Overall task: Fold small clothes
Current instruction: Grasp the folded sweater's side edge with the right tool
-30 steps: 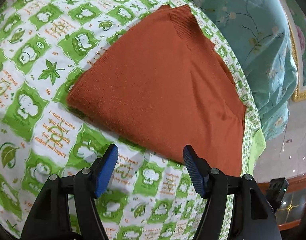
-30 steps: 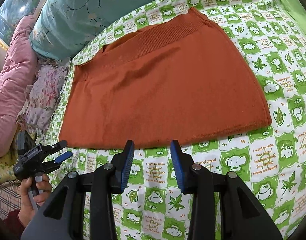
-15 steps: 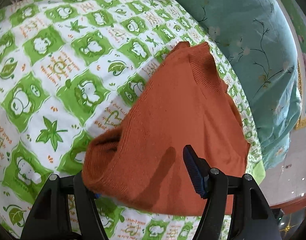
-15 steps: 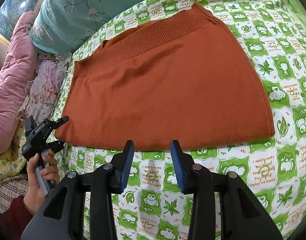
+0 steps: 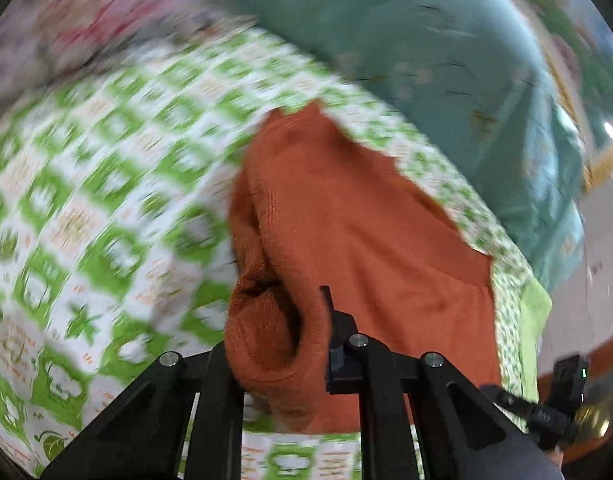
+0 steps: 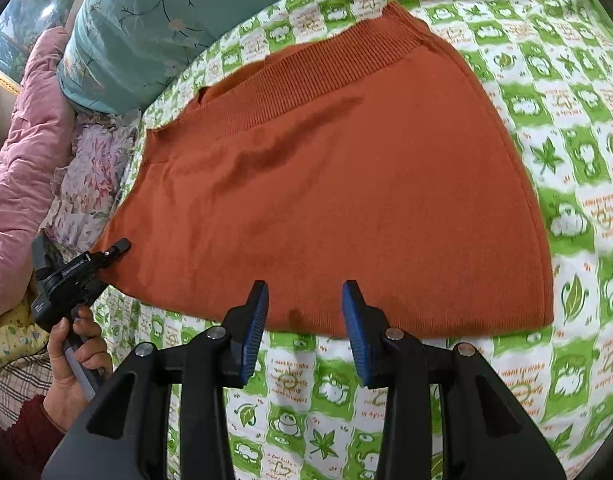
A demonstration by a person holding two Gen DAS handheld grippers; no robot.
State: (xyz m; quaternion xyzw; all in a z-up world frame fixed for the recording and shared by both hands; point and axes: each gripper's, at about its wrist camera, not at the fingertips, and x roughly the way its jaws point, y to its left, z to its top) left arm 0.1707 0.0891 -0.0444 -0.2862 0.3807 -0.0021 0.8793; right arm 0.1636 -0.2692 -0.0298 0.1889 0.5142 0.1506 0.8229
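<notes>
— Fingers (image 6: 253,332) of our right gripper (image 6: 304,334) stand wide apart, nothing between them, just above the near hem of the orange knitted garment (image 6: 346,184). What do we see on the left side?

— Our left gripper (image 5: 280,344) is closed on a corner of the same garment (image 5: 370,248). We see the cloth bunched between the jaws and lifted from the sheet. The left wrist view is blurred, so we cannot tell more detail there.

— In the right wrist view we also see the left gripper (image 6: 110,254) at the garment's left corner, with the hand (image 6: 72,364) under it.

— Where does the garment lie?

— It lies spread on the green and white checked sheet (image 6: 578,208), with the ribbed band on the far side. Beyond it we see a teal flowered quilt (image 6: 154,12), and left of it a pink padded cover (image 6: 22,148) and a flowered cloth (image 6: 86,184).
</notes>
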